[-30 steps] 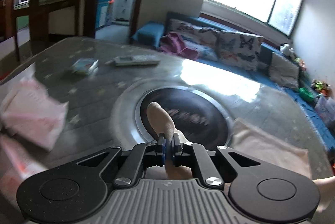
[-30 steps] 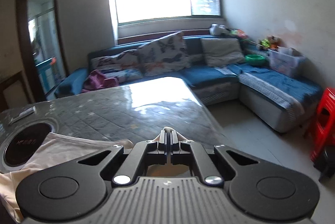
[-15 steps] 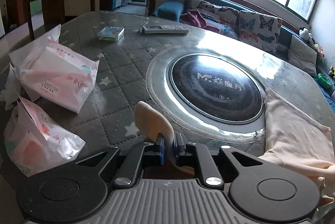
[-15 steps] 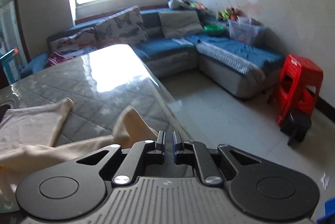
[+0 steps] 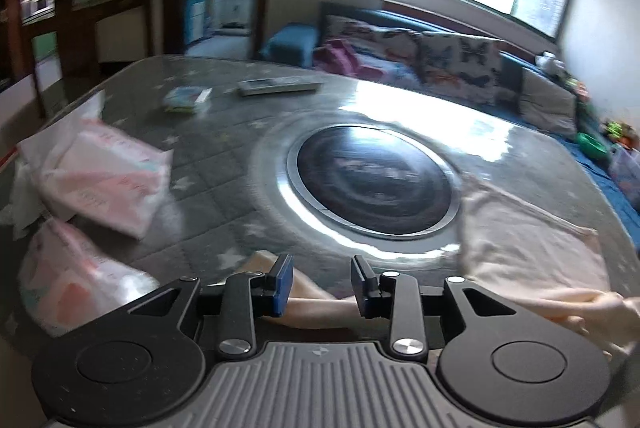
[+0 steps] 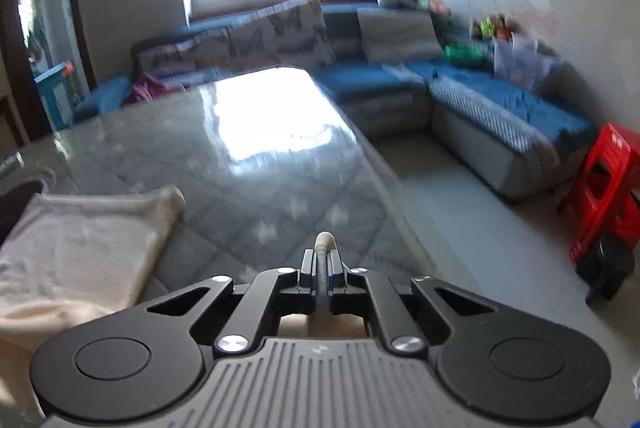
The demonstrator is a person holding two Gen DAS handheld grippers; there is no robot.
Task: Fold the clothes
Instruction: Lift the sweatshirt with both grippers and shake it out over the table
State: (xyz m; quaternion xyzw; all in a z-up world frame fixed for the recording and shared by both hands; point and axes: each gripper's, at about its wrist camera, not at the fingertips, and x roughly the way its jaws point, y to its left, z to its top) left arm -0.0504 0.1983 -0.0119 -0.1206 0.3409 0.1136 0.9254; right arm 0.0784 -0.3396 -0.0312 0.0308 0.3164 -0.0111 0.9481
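A cream garment lies on the grey quilted table, right of the round black hotplate; a fold of it runs along the near edge under my left gripper. The left gripper is open, jaws apart, with cloth lying below them. In the right wrist view the garment lies flat at the left, and my right gripper is shut on a cream edge of it near the table's right edge.
Two pink tissue packs lie at the left of the table. A remote and a small box lie at the far side. A blue sofa and red stool stand beyond the table.
My left gripper has opened and let go of the cream cloth it was pinching. The right gripper stays shut on the garment edge and has swung back toward the table.
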